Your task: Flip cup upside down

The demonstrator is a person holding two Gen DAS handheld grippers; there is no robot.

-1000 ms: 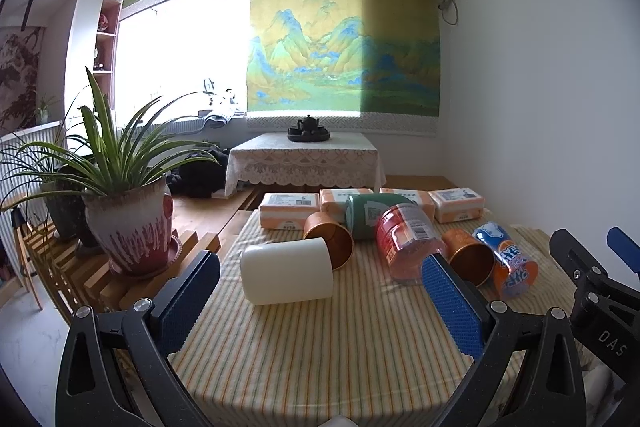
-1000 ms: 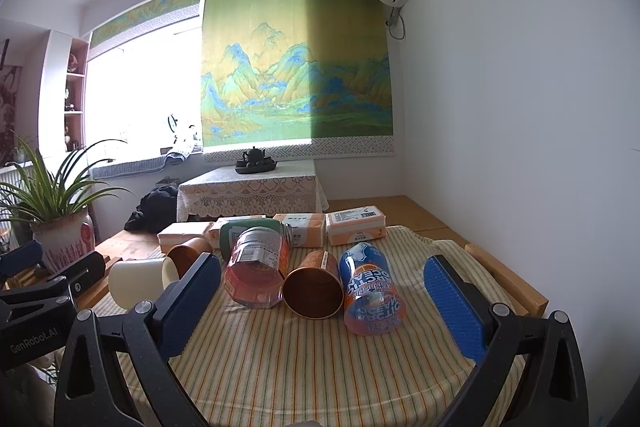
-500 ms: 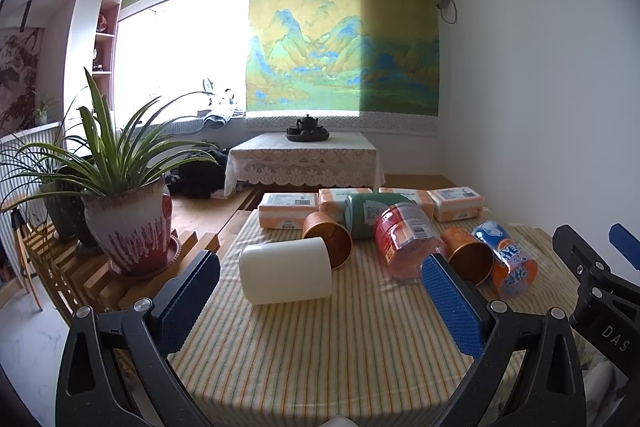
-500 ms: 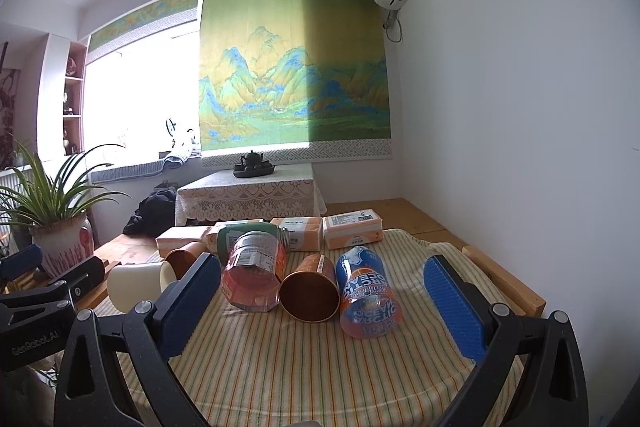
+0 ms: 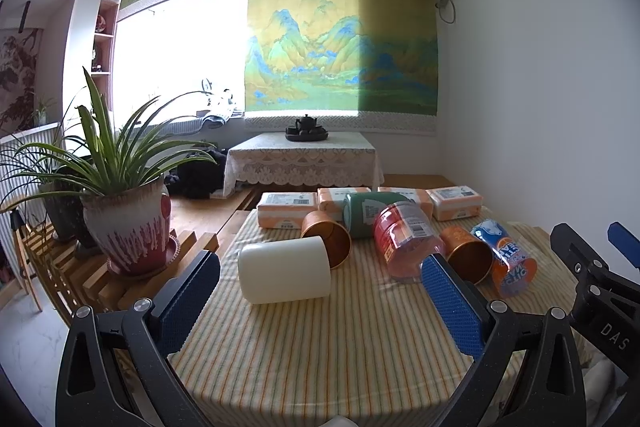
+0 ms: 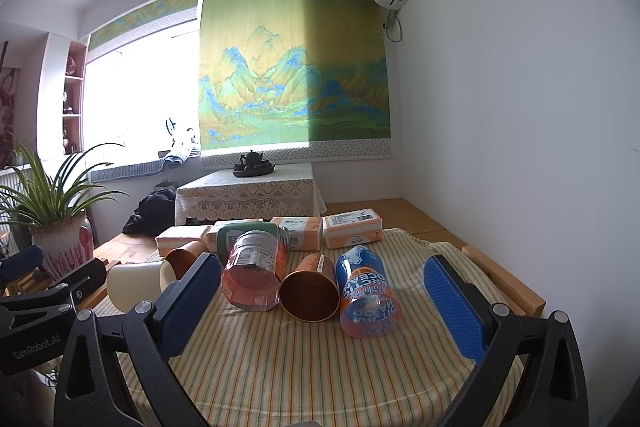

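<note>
Several cups lie on their sides on the striped tablecloth (image 5: 312, 355). Nearest my left gripper (image 5: 320, 303) is a white cup (image 5: 285, 275), with a copper cup (image 5: 326, 239) behind it. A clear pink-red cup (image 5: 406, 239), a green cup (image 5: 366, 211), another copper cup (image 5: 468, 255) and a blue-orange printed cup (image 5: 506, 259) lie to the right. My left gripper is open and empty, short of the white cup. My right gripper (image 6: 320, 307) is open and empty, facing the pink cup (image 6: 252, 275), the copper cup (image 6: 310, 291) and the printed cup (image 6: 366, 293).
Tissue packs (image 5: 282, 209) line the table's far edge. A potted plant (image 5: 124, 227) stands on a wooden rack at the left. A lace-covered low table with a teapot (image 5: 306, 125) is behind. The white wall is close on the right.
Both views drift very slightly. The cups lie as before and both grippers stay open.
</note>
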